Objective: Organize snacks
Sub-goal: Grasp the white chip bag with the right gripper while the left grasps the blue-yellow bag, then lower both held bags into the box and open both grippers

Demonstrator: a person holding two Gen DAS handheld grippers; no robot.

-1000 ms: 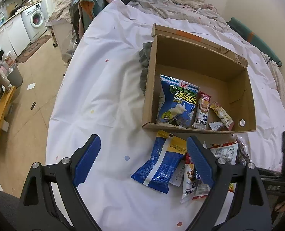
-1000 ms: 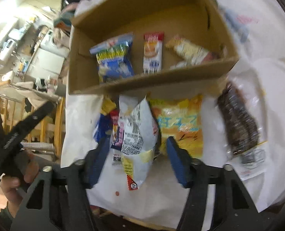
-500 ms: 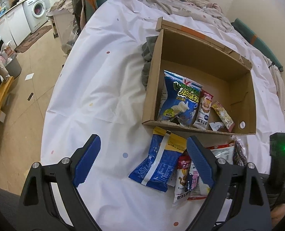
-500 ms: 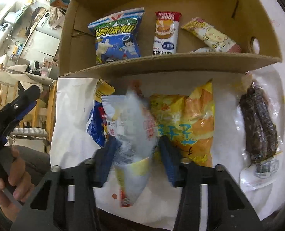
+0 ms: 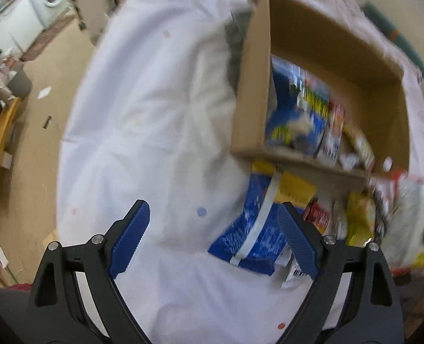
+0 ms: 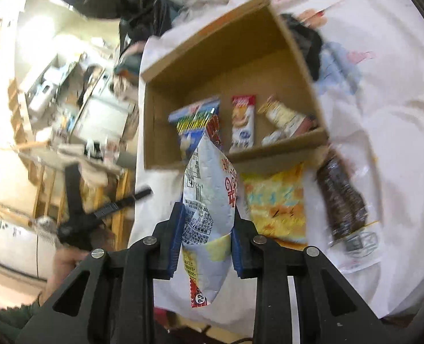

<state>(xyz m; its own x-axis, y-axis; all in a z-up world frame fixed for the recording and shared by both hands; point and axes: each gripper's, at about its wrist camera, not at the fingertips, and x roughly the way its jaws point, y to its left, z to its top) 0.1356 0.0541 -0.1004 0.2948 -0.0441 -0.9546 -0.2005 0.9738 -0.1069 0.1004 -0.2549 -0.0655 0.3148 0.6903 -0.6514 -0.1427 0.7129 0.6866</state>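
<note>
Both claws differ: right gripper (image 6: 204,240), just closing, clamps the silver packet (image 6: 209,197), box (image 6: 272,154) at twelve o'clock; left gripper (image 5: 213,239) gapes empty.

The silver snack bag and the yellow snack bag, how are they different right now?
The silver snack bag is pinched between the right gripper's blue pads and held up in the air; the yellow snack bag lies flat on the white sheet, untouched. The silver one stands on end and looks narrow; the yellow one looks wide. Both are outside the cardboard box.
</note>
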